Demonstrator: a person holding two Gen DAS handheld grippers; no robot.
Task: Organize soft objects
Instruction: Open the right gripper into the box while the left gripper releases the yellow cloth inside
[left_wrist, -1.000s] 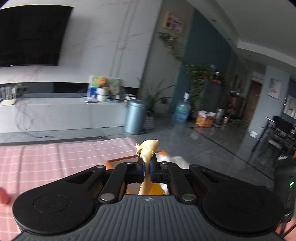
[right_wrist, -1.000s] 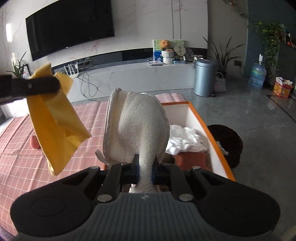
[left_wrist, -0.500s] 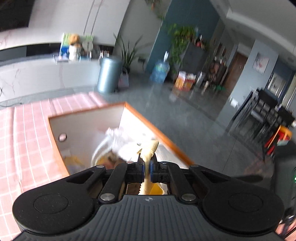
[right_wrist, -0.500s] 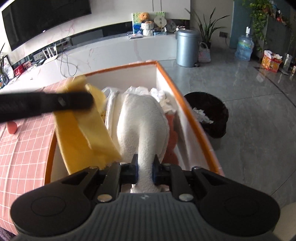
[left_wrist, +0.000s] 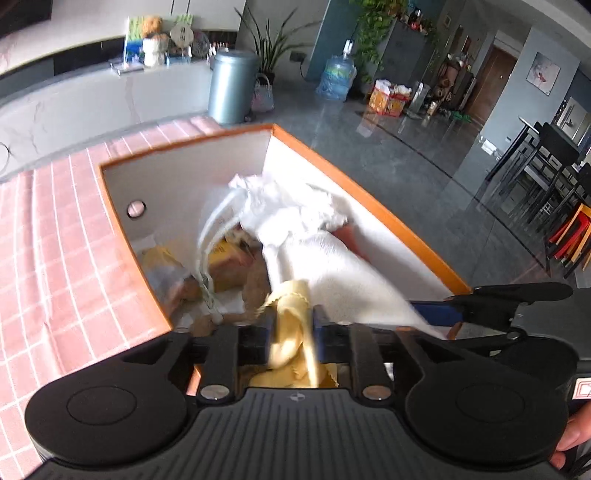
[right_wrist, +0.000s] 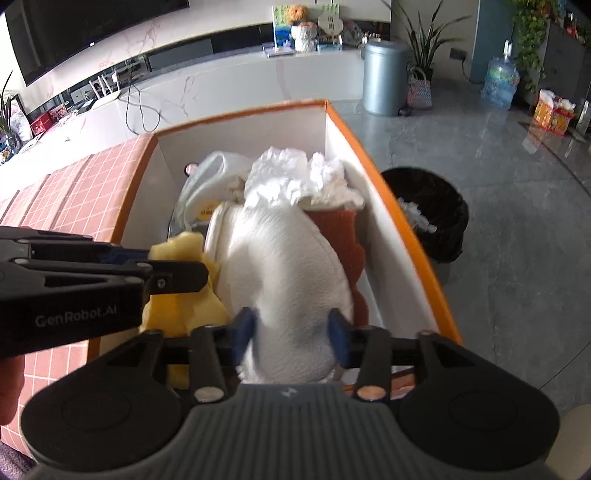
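nearest the right wrist camera, the right gripper has just been opening, its jaws parted with the white towel still between them; the towel's long axis runs straight ahead into the orange-rimmed box. the left gripper, just beside it over the box's near end, has likewise just been opening, the yellow cloth loose between its fingers. judged, both items lie directly below and ahead of their grippers, so release needs only a lift clear; crumpled white cloth fills the far end.
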